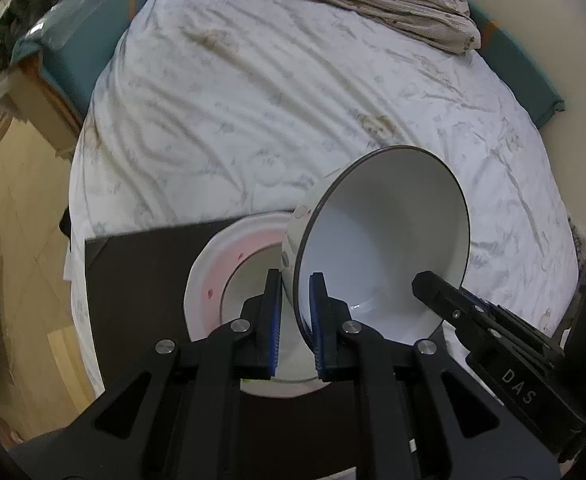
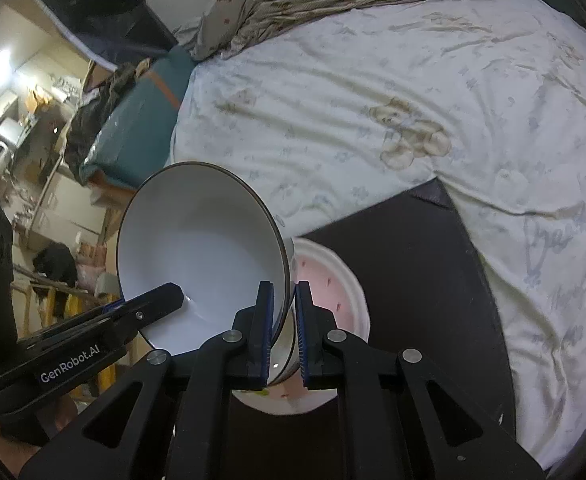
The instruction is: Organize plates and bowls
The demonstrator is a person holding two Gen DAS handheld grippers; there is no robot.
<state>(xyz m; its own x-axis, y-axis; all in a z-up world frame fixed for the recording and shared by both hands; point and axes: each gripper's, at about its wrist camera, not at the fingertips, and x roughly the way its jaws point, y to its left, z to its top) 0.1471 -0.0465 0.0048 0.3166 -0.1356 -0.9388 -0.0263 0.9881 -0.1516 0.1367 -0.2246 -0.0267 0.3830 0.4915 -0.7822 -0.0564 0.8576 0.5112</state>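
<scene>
Bowl, white with a dark rim, is tipped up above a pink plate on a dark board on the bed. Left gripper and right gripper each pinch its rim, maybe opposite sides.

bowl white, dark rim | plate pink-white | board dark brown
</scene>
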